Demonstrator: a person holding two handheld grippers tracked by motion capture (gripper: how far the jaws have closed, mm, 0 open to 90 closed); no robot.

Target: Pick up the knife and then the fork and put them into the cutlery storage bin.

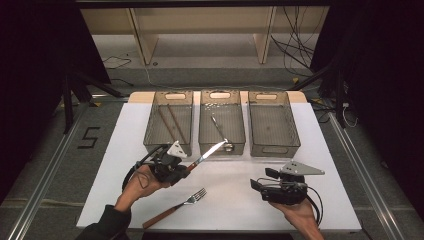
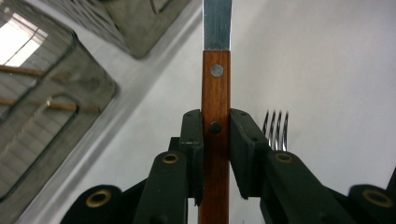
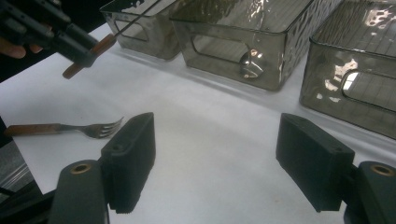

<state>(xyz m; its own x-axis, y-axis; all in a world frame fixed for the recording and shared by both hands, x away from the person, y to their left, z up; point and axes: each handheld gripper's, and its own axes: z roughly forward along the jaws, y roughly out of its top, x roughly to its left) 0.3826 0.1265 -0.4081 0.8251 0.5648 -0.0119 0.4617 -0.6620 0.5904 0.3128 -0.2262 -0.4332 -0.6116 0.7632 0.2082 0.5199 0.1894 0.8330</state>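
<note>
Three bins (image 1: 221,125), one knife (image 1: 207,154), one fork (image 1: 175,207)

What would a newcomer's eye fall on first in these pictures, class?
First, the knife, lifted over the table's near middle, its wooden handle clamped in the left gripper. Next, three smoky bins in a row at the far edge. Then the fork lying near the front, and the right gripper open beside it.

— What's the left gripper (image 1: 186,168) got?
— A knife (image 1: 207,154), blade toward the middle bin (image 1: 222,122).
— And the fork (image 1: 172,209)?
— Lying near the table's (image 1: 325,165) front edge; right gripper (image 1: 258,181) hovers open.
</note>
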